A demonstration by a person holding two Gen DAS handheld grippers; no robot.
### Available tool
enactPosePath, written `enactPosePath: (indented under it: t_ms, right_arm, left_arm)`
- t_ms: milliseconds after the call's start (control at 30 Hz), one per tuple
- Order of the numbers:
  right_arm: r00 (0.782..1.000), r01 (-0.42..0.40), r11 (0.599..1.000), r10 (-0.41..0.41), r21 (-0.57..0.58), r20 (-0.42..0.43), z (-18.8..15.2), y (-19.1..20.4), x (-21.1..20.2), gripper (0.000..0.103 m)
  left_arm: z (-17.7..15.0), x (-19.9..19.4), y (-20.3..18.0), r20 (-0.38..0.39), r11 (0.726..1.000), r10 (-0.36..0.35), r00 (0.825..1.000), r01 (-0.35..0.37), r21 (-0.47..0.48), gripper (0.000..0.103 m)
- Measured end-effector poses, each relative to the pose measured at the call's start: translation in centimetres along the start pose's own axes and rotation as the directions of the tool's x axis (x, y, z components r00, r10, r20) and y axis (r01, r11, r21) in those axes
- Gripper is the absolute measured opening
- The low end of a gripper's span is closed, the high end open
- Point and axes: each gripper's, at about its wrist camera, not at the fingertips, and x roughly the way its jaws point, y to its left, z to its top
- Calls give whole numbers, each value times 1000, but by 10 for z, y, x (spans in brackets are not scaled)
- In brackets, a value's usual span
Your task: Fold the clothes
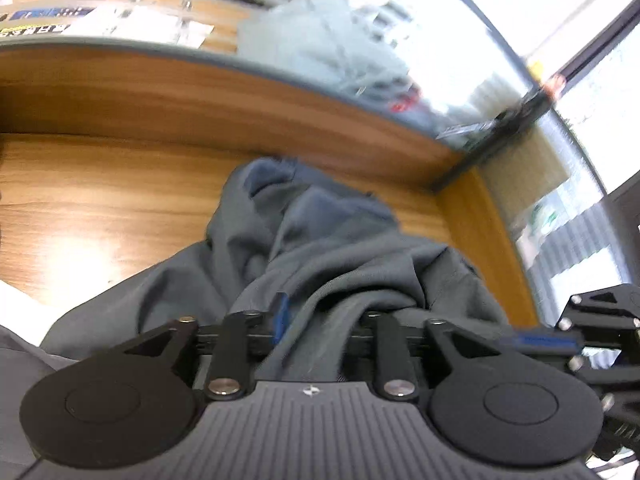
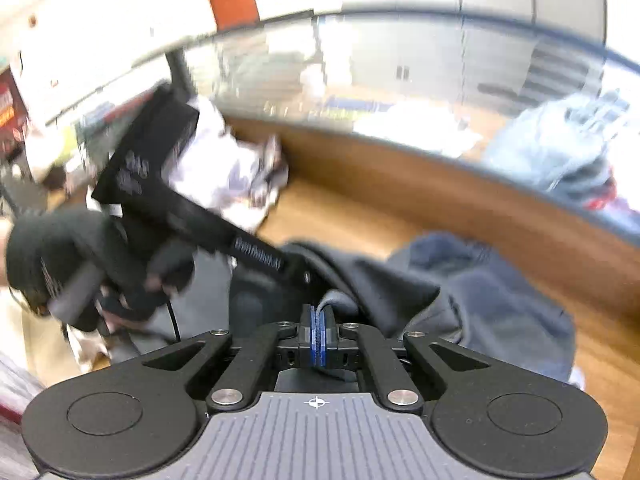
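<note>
Garment (image 1: 320, 248): grey-blue sweatshirt, bunched on wooden table (image 1: 100, 200), heap running toward 12 o'clock in left wrist view. Left gripper (image 1: 320, 320): fabric fold draped between fingers; one blue pad (image 1: 281, 316) visible at 11 o'clock of the fold, closure cannot tell. Right gripper (image 2: 318, 334): blue pads pressed together, pinching garment edge. Gloved left hand (image 2: 80, 264) at 9 o'clock in right wrist view. White cloth (image 2: 224, 168) at 11 o'clock, apart from garment.

Grey garment (image 1: 340, 264) hides the left gripper's (image 1: 320, 320) fingertips.

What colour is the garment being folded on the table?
Dark blue-grey garment; the left wrist view shows it best.
</note>
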Motion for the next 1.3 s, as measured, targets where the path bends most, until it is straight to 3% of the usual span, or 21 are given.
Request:
enactPosePath:
  t_ms: [133,400,600,667,733,867,967,1133,1300]
  right_arm:
    - [993,34,999,-34,3,114,22,-1,-36,4]
    - [953,56,998,-59,18,298,68,-11,-87,4]
    - [902,84,996,-85,21,423,99,-18,-124,4]
    - [907,138,990,-118,-20,404,105,-17,-118,4]
    - [926,169,983,-136,-64,352,102,-18,-103,4]
    - [966,155,983,-131,-98,221,76,-18,-59,4]
    - [985,119,986,-103,-119,135,52,-8,-31,4]
    - [997,61,985,-53,-162,50,16,21,-13,4]
    - [999,37,975,-37,-220,5,-4,43,-5,4]
  left_arm:
    - [9,-27,-16,53,998,-58,997,58,-6,44]
    - [28,-95,-41,178,990,-138,974,133,41,60]
    - [36,-125,-44,253,984,-174,952,176,14,65]
    - [38,-130,-43,264,983,-177,948,182,5,65]
    - [38,-128,-40,262,982,-179,948,189,-15,65]
    - [38,-116,-34,244,982,-147,959,172,-84,65]
    - [36,-95,-31,178,983,-126,976,147,-112,65]
    - [19,-63,-31,62,994,-79,995,84,-70,65]
    - [3,-30,-32,-53,999,-26,998,25,-21,63]
